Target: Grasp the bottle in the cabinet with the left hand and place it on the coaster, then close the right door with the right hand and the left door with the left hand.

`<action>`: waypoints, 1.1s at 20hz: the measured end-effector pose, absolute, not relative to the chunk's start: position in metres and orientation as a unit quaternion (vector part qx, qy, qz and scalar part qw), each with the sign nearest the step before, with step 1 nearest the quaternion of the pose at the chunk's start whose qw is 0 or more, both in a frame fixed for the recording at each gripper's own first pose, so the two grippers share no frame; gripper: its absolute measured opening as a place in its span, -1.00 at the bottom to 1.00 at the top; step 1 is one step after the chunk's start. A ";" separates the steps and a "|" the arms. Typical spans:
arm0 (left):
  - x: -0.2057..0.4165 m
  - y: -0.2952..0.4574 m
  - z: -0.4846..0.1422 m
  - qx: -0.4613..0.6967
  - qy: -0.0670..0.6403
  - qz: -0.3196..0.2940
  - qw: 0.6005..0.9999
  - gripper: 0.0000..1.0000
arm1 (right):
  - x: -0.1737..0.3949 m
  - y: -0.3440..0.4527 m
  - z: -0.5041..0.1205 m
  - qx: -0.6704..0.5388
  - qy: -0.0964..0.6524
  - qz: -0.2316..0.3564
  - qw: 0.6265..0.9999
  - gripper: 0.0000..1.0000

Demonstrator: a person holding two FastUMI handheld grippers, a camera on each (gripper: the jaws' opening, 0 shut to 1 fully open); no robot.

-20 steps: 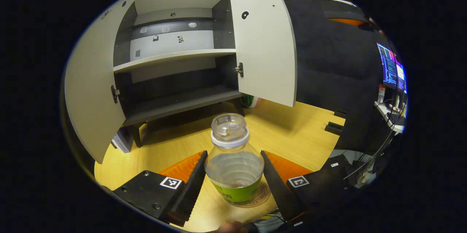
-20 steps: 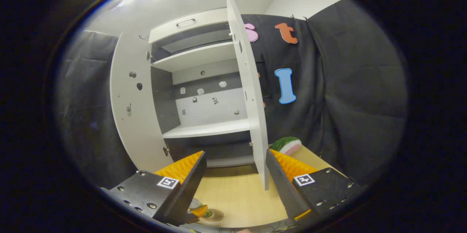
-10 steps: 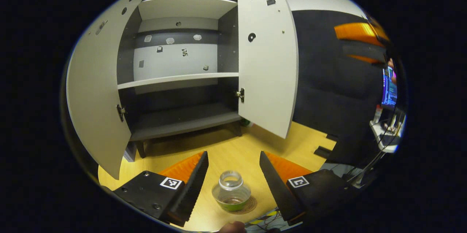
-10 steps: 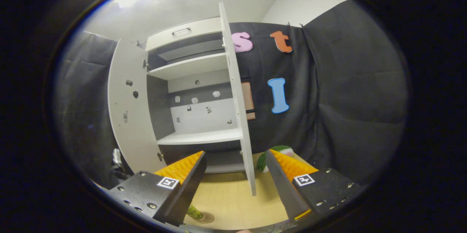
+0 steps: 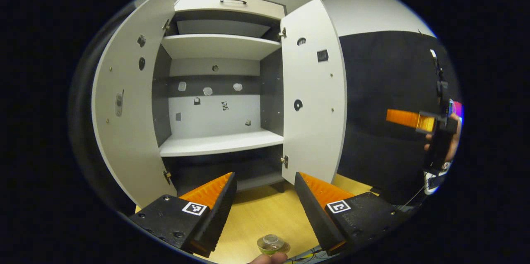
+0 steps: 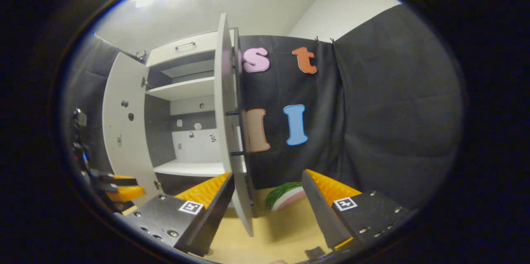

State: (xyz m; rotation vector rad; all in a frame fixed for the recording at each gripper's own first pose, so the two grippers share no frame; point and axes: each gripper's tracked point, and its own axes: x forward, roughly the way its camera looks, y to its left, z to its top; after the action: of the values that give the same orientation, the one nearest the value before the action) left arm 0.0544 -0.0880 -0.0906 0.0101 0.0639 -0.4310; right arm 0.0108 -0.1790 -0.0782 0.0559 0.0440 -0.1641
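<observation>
Your left gripper (image 5: 265, 191) hangs above the table (image 5: 265, 218) with its fingers spread wide and nothing between them. The bottle (image 5: 270, 244) stands upright on the coaster (image 5: 284, 248) at the near edge of that yellow wood-grain top, low between your fingers and clear of both. A fingertip (image 5: 265, 258) pokes in just beside it at the bottom rim. Ahead, the cabinet (image 5: 219, 90) is open, pale shelves against a dark back wall with small stickers across it, and a drawer with a handle on top. The left door (image 5: 128, 119) swings wide to one side, the right door (image 5: 312, 102) stands out the other way, small fittings dotting both inner faces. Beyond the right door you see black cloth, and above it a plain white wall. At the far right your other hand (image 5: 451, 140) holds its gripper up in front of the cloth. Your right gripper (image 6: 267, 189) is also spread and empty, looking at the right door (image 6: 232, 131) nearly edge-on, the door's lower edge between the fingers. A watermelon slice (image 6: 285, 195) lies on the table near the cloth. The left gripper (image 6: 118, 187) shows at the far left.
</observation>
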 end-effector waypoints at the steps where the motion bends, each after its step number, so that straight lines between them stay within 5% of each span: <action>1: 0.054 -0.082 -0.075 -0.006 0.024 -0.206 0.978 0.80 | 0.017 -0.184 -0.078 0.014 0.022 -0.077 0.997 0.97; 10: 0.034 -0.029 -0.010 -0.020 -0.004 -0.183 0.983 0.87 | 0.076 -0.222 -0.080 0.034 0.064 -0.065 0.995 0.97; 18: 0.022 0.004 -0.027 -0.020 0.008 -0.168 0.986 0.87 | 0.142 -0.226 -0.076 -0.025 0.095 -0.090 0.991 0.97; 22: 0.021 0.021 -0.024 0.004 -0.001 -0.160 0.987 0.87 | 0.160 -0.179 -0.067 0.019 0.089 -0.053 0.994 0.97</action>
State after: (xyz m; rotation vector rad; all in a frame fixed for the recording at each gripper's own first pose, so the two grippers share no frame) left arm 0.0211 0.0205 -0.0240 0.0088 -0.0023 -0.3217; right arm 0.1604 -0.1792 -0.0670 0.0381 0.1790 -0.1057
